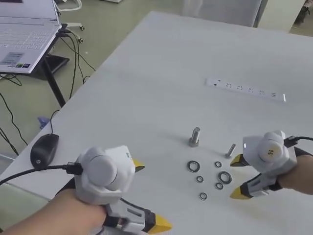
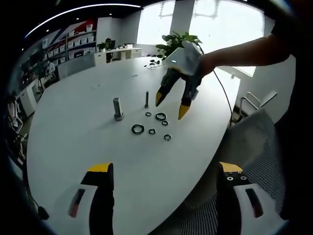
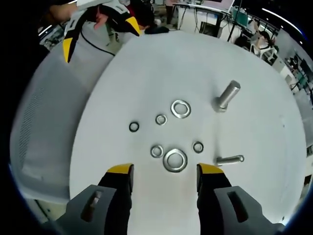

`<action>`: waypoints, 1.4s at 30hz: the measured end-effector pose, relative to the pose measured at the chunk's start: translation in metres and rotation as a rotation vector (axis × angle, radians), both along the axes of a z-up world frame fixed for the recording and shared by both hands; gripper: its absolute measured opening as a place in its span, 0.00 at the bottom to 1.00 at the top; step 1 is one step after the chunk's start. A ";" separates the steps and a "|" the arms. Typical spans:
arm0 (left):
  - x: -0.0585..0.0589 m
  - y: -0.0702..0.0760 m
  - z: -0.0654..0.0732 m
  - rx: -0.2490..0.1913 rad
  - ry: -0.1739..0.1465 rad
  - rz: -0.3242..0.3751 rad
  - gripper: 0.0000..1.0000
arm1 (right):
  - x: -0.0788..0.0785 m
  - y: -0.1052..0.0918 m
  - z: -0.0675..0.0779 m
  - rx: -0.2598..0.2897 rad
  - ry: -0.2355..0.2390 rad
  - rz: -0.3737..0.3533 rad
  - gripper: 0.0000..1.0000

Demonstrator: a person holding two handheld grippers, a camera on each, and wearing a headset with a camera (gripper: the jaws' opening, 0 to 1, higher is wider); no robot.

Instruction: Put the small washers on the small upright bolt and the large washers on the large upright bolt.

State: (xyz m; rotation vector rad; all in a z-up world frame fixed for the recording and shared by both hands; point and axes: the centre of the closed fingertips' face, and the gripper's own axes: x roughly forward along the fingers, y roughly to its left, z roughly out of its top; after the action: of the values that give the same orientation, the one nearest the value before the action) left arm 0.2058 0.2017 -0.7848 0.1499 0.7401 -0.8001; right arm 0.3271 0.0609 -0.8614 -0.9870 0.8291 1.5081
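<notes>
Two bolts stand upright on the white table point(image 1: 161, 73): a large bolt point(image 1: 194, 137) point(image 2: 117, 108) point(image 3: 226, 96) and, to its right, a small bolt point(image 1: 230, 150) point(image 2: 146, 99) point(image 3: 230, 159). Loose washers lie flat in front of them. Two are large, one large washer point(image 1: 193, 166) point(image 3: 180, 108) and another large washer point(image 1: 225, 177) point(image 3: 175, 160); several small washers point(image 1: 200, 179) point(image 3: 161, 119) lie around them. My right gripper point(image 1: 238, 176) point(image 3: 165, 170) point(image 2: 171, 104) is open, hovering just beside the second large washer. My left gripper point(image 1: 151, 196) point(image 2: 165, 169) point(image 3: 100, 36) is open and empty near the front edge.
A white power strip point(image 1: 244, 89) lies further back on the table. A black mouse point(image 1: 44, 149) sits near the left edge, its cable running off. A laptop point(image 1: 24, 34) stands on a side stand at far left. A mesh chair point(image 2: 259, 142) is by the table's near edge.
</notes>
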 end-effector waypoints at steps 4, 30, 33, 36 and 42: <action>-0.002 0.001 0.000 -0.001 0.004 0.001 0.86 | 0.002 0.003 -0.006 -0.020 -0.007 0.033 0.53; -0.002 0.002 -0.005 -0.004 0.025 0.010 0.80 | 0.009 0.007 -0.016 -0.064 0.000 0.133 0.38; -0.004 -0.001 -0.004 -0.015 0.028 0.007 0.80 | 0.007 0.007 -0.016 -0.067 -0.006 0.149 0.34; -0.005 -0.003 -0.002 -0.023 0.020 0.002 0.79 | 0.006 0.007 -0.016 -0.070 -0.009 0.167 0.31; -0.007 -0.003 -0.002 -0.024 0.014 -0.003 0.75 | 0.005 0.007 -0.017 -0.093 -0.021 0.199 0.26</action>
State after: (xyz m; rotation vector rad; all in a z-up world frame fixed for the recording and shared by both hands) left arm 0.1990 0.1984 -0.7873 0.1239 0.7429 -0.8130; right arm 0.3326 0.0677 -0.8780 -1.1806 0.8104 1.6357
